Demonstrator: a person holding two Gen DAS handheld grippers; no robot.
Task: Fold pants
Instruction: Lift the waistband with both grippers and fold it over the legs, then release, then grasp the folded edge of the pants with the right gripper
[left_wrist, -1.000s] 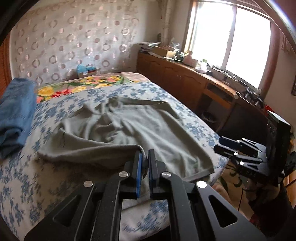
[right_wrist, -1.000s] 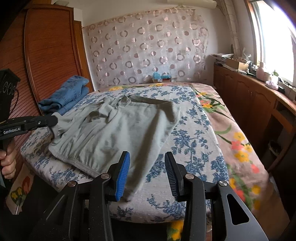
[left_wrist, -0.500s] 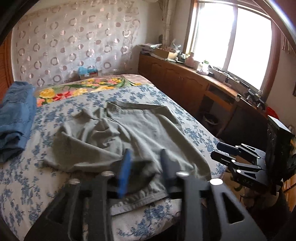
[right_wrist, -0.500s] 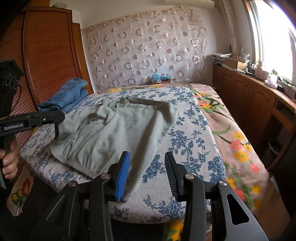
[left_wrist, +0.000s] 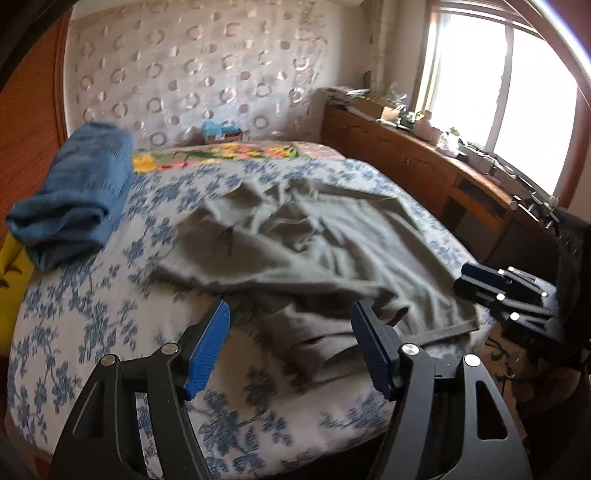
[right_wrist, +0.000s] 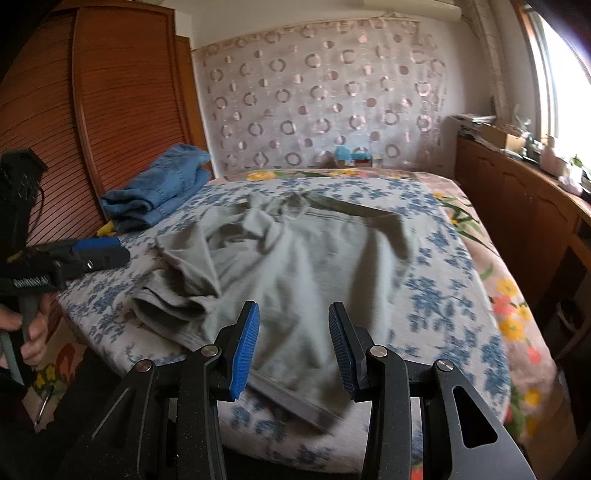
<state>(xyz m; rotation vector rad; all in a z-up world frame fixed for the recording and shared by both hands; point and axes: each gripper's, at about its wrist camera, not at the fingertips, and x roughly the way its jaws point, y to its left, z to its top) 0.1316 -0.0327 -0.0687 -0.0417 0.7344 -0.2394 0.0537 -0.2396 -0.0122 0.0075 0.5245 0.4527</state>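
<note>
Grey-green pants (left_wrist: 314, 251) lie rumpled on the bed, one part folded over the rest. My left gripper (left_wrist: 291, 317) hovers just short of their near edge. Its jaws are opening, with nothing pressed between the blue pads. In the right wrist view the pants (right_wrist: 306, 266) spread across the bed's middle. The left gripper (right_wrist: 103, 254) sits at their left side, held by a hand (right_wrist: 33, 332). My right gripper (right_wrist: 293, 314) stands open above the pants' near hem, holding nothing. It also shows as the right gripper (left_wrist: 480, 280) at the bed's right edge.
The bed has a blue-flowered cover (left_wrist: 92, 314). Folded blue jeans (left_wrist: 74, 199) lie at its far left, near a wooden wardrobe (right_wrist: 110, 110). A long wooden cabinet (left_wrist: 406, 158) with clutter on top runs under the window on the right.
My left gripper was shut on a fold of the pants; it has let go, opened wide and drawn back. The cloth now rests on the bed. My right gripper moved in slightly.
</note>
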